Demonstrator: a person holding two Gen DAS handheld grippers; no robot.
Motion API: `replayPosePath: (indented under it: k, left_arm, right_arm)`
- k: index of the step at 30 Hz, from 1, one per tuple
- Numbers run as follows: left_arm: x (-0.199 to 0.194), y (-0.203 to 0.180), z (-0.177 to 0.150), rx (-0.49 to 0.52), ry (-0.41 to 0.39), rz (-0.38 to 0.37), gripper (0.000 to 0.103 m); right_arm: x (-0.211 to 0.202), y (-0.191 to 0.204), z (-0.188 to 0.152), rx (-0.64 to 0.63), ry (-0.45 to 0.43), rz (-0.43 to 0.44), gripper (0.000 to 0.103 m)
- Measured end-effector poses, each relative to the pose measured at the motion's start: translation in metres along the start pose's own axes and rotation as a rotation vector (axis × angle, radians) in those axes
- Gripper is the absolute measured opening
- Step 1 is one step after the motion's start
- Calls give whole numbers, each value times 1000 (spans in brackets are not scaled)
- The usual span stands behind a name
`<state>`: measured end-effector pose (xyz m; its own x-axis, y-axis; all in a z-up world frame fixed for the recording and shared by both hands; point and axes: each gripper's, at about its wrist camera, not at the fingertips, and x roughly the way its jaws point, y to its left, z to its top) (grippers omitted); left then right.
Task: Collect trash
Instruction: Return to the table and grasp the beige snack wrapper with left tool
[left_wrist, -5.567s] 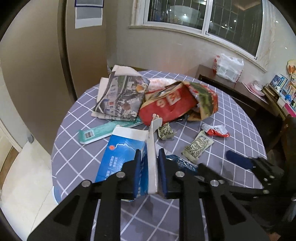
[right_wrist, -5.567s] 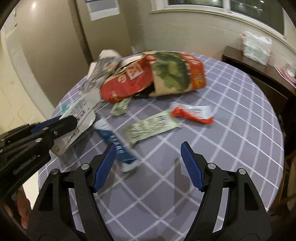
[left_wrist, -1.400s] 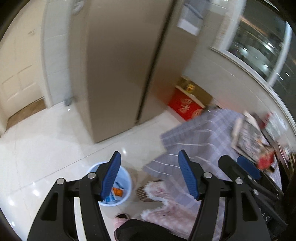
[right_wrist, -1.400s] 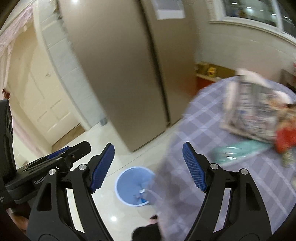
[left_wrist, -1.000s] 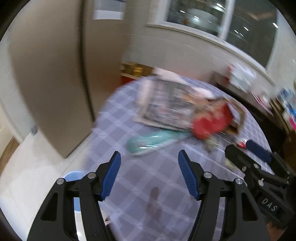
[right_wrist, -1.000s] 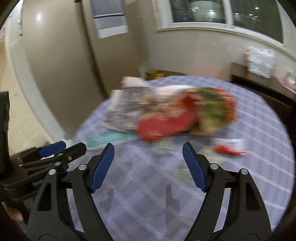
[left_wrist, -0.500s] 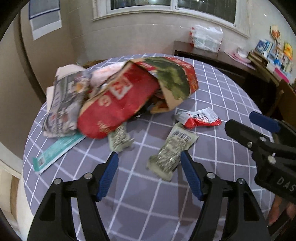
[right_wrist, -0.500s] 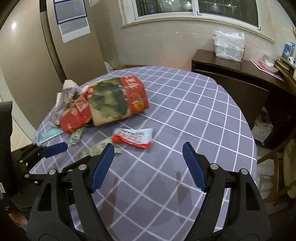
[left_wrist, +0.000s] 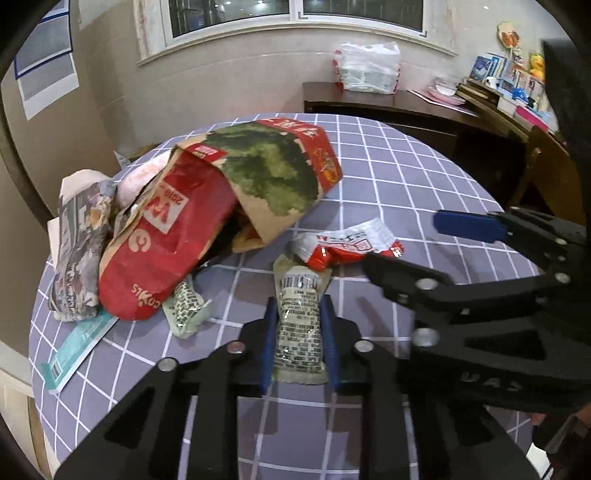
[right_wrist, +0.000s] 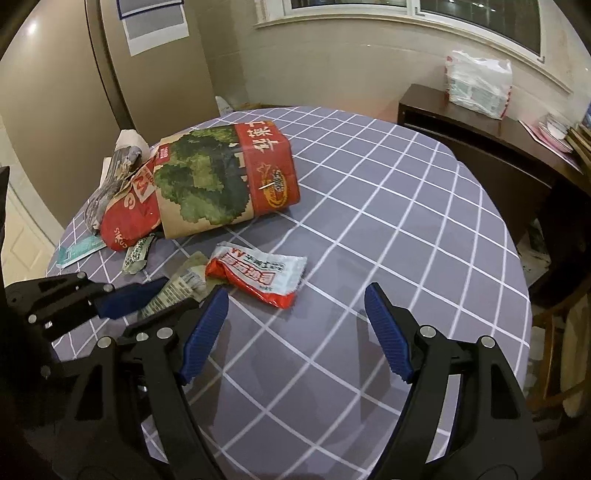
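2 grippers work over the checked table (right_wrist: 406, 229). Left gripper (left_wrist: 298, 341) has its blue pads pressed narrow against both long edges of a green-grey wrapper (left_wrist: 299, 325) lying on the cloth, at 6 o'clock from the red paper bag (left_wrist: 177, 236). Right gripper (right_wrist: 295, 332) hangs with jaws spread wide, holding nothing, the red-and-white packet (right_wrist: 258, 275) at its 11 o'clock, just beside the wrapper.

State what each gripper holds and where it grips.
The left gripper clamps the long grey-green wrapper across its near end, by its side edges. The right gripper is open, holding nothing.
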<state>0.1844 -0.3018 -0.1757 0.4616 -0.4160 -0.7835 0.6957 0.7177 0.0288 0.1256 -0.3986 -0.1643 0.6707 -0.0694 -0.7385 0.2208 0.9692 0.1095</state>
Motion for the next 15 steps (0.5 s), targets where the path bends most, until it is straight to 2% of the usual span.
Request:
replayPosePath:
  k: [3,5,15]
  left_arm:
    - [-4,9,-5,-36,-9,-19,12]
    - [-10,18,-10,-63,-18,-24,12]
    - [-47,58,-17,-211,-123,41,12]
  right_arm:
    - [3,3,3,-2,4,11,76]
    - [3,5,6,0,4,20,76]
    - [20,12,13,-43,41,15,76]
